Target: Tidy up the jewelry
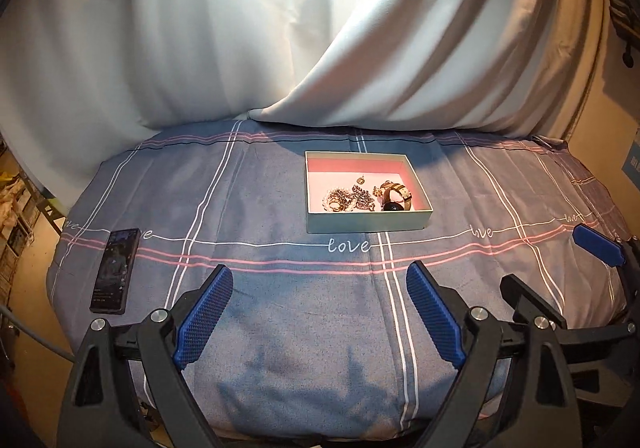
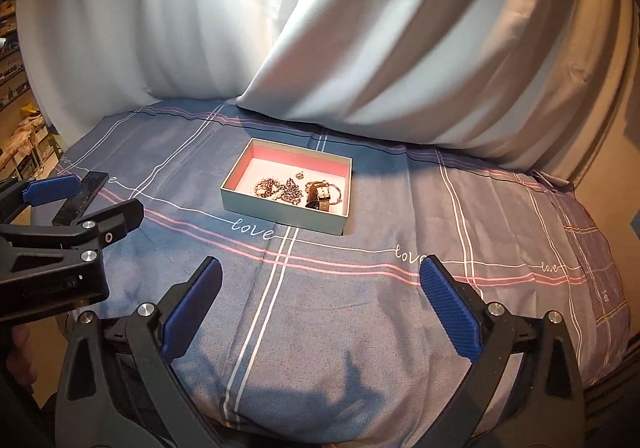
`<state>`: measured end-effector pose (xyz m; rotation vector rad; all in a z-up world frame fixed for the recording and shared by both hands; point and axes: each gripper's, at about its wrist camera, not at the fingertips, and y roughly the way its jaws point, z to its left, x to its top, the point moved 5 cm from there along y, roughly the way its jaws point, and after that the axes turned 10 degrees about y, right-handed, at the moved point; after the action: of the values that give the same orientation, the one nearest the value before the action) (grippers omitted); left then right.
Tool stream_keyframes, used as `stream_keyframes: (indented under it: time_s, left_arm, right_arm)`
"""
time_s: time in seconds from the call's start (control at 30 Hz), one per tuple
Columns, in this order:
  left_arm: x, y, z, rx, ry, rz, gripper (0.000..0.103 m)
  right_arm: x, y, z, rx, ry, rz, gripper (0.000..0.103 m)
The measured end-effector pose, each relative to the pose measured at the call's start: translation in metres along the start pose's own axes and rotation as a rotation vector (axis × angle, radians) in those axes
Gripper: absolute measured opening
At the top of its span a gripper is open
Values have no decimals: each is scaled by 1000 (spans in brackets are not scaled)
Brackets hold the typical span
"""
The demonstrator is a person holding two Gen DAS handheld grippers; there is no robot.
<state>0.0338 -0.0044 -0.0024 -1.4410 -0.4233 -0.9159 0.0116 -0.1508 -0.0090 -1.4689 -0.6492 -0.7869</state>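
Note:
A shallow pale-green box point(image 1: 366, 222) with a pink lining sits on the blue checked cloth, past both grippers. Inside it lie a tangle of bead bracelets point(image 1: 345, 200), a small pendant point(image 1: 361, 180) and a dark-strapped watch point(image 1: 394, 197). In the right wrist view the same box point(image 2: 280, 214) holds the beads point(image 2: 276, 189) and the watch point(image 2: 320, 197). My left gripper point(image 1: 318, 270) is open over bare cloth with nothing between its blue pads. My right gripper point(image 2: 320, 264) is also open and empty. Each one shows in the other's view, the right gripper point(image 1: 560, 268) and the left gripper point(image 2: 92, 200).
A black phone point(image 1: 114, 270) lies on the cloth at the left, partly hidden behind the left gripper in the right wrist view. A white draped curtain point(image 1: 280, 28) hangs behind the box. The cloth point(image 1: 280, 328) drops off at the left, right and near edges.

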Motion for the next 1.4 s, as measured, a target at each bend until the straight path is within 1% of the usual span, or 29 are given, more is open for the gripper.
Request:
stream_keyframes:
  time_s: [0.23,1.13,1.33,1.4]
  left_arm:
    - [3,7,-5,-5,10,14,88]
    - [6,5,-8,-1,13,3,88]
    - [9,4,-11,-7,19,-6,90]
    - [9,4,-11,2,21,-10,92]
  right_arm:
    - [0,5,-3,8,6,6,97]
    - [2,6,2,23,-3,10,97]
    - [2,6,3,25,-7,14,97]
    - [1,7,3,25,-8,15,97]
